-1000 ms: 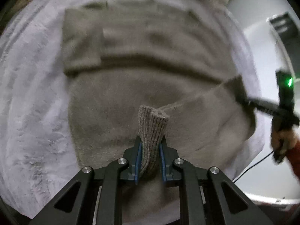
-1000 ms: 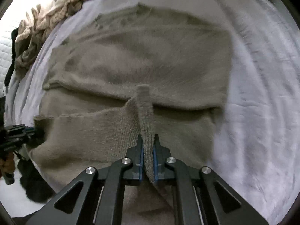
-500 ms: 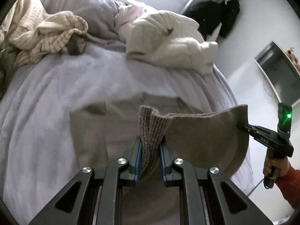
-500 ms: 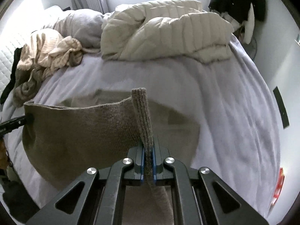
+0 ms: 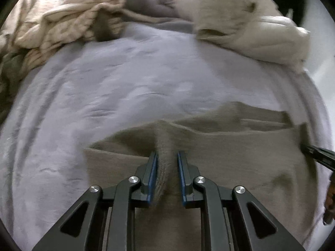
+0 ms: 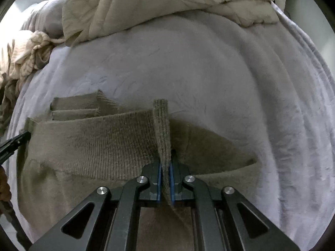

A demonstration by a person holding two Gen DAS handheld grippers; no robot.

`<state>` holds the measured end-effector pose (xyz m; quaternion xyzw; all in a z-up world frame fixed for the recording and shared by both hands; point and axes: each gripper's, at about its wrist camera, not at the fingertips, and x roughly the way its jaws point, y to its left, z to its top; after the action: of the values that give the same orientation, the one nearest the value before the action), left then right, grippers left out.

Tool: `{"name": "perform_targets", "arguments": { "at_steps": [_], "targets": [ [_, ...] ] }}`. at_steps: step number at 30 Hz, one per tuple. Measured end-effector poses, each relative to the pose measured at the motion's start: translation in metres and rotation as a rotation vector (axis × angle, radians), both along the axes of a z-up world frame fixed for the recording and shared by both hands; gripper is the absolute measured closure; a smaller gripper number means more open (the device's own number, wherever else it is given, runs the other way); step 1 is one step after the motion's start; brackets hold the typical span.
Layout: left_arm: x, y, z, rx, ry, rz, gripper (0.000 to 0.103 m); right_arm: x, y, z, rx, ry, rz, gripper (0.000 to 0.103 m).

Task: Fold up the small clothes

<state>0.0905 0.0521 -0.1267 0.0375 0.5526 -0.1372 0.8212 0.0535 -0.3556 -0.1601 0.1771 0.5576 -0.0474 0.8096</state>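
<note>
The left gripper (image 5: 167, 163) has its pads spread a little, with a ridge of the brown knitted garment (image 5: 240, 156) standing loosely between them; the cloth touches the left pad but not clearly the right one, so the pinch looks released or nearly so. The right gripper (image 6: 165, 167) is pressed together on the ribbed hem (image 6: 161, 121), which stands upright between its pads. Each gripper's tip shows at the edge of the other's view, at the far corner of the same hem.

The garment lies on the lavender bed cover (image 5: 125, 87), near its front edge. The hem has been carried over the body of the garment, and under it the folded sleeves (image 6: 75, 106) show as stacked layers. Well beyond, at the head of the bed, lie a cream quilt (image 6: 167, 4) and a heap of striped clothes (image 5: 62, 21).

The step in hand looks like laying the bottom half over the top half. The next move probably calls for the right gripper to lower its corner level with the left one and let go, then for both to draw back without dragging the soft knit, which could slip out of line.
</note>
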Motion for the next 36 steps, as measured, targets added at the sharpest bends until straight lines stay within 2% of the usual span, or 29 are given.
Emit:
{"name": "perform_targets", "arguments": {
  "at_steps": [1, 2, 3, 4, 6, 7, 10, 13, 15, 18, 23, 26, 30, 31, 32, 33, 34, 36],
  "targets": [
    [0.001, 0.006, 0.000, 0.007, 0.001, 0.018, 0.065, -0.001, -0.003, 0.001, 0.016, -0.001, -0.010, 0.096],
    [0.003, 0.015, 0.001, 0.024, -0.004, 0.049, 0.037, -0.002, -0.005, 0.001, 0.024, -0.002, -0.017, 0.096],
    [0.002, 0.021, 0.004, 0.046, -0.022, 0.072, 0.034, -0.003, -0.009, 0.001, 0.036, 0.001, -0.033, 0.090],
    [0.001, 0.029, 0.008, 0.068, -0.044, 0.089, 0.034, -0.004, -0.014, 0.002, 0.031, 0.011, -0.056, 0.068],
    [-0.001, 0.039, 0.012, 0.071, -0.031, 0.090, 0.034, -0.010, -0.028, 0.004, -0.015, 0.039, -0.136, 0.042],
    [-0.002, 0.044, 0.014, 0.068, -0.021, 0.093, 0.034, -0.013, -0.034, 0.005, 0.000, 0.032, -0.158, 0.042],
    [-0.011, 0.056, 0.022, 0.032, 0.022, 0.082, 0.034, -0.035, -0.055, 0.010, 0.140, 0.006, -0.238, 0.042],
    [-0.036, 0.070, 0.025, -0.022, 0.089, 0.083, 0.034, -0.062, -0.060, 0.013, 0.246, -0.007, -0.275, 0.042],
    [-0.057, 0.081, 0.022, -0.070, 0.162, 0.108, 0.034, -0.089, -0.058, 0.016, 0.360, -0.029, -0.293, 0.042],
    [-0.095, 0.106, 0.013, -0.157, 0.259, 0.190, 0.034, -0.139, -0.040, 0.017, 0.523, -0.044, -0.313, 0.042],
    [-0.157, 0.139, -0.009, -0.329, 0.405, 0.359, 0.034, -0.214, -0.012, -0.002, 0.674, 0.014, -0.404, 0.042],
    [-0.168, 0.138, -0.026, -0.420, 0.450, 0.405, 0.034, -0.237, -0.005, -0.030, 0.724, 0.048, -0.505, 0.042],
    [-0.159, 0.126, -0.036, -0.447, 0.405, 0.437, 0.034, -0.241, -0.011, -0.051, 0.767, 0.022, -0.613, 0.043],
    [-0.156, 0.125, -0.034, -0.443, 0.387, 0.446, 0.038, -0.242, -0.014, -0.052, 0.776, 0.018, -0.636, 0.063],
    [-0.152, 0.124, -0.031, -0.439, 0.362, 0.457, 0.061, -0.242, -0.018, -0.049, 0.777, 0.012, -0.654, 0.087],
    [-0.150, 0.126, -0.028, -0.444, 0.352, 0.451, 0.074, -0.240, -0.019, -0.045, 0.782, 0.005, -0.647, 0.095],
    [-0.147, 0.126, -0.027, -0.456, 0.347, 0.437, 0.083, -0.241, -0.020, -0.038, 0.771, -0.014, -0.639, 0.095],
    [-0.146, 0.127, -0.023, -0.442, 0.324, 0.402, 0.083, -0.243, -0.017, -0.024, 0.727, -0.037, -0.600, 0.095]
  ]
}}
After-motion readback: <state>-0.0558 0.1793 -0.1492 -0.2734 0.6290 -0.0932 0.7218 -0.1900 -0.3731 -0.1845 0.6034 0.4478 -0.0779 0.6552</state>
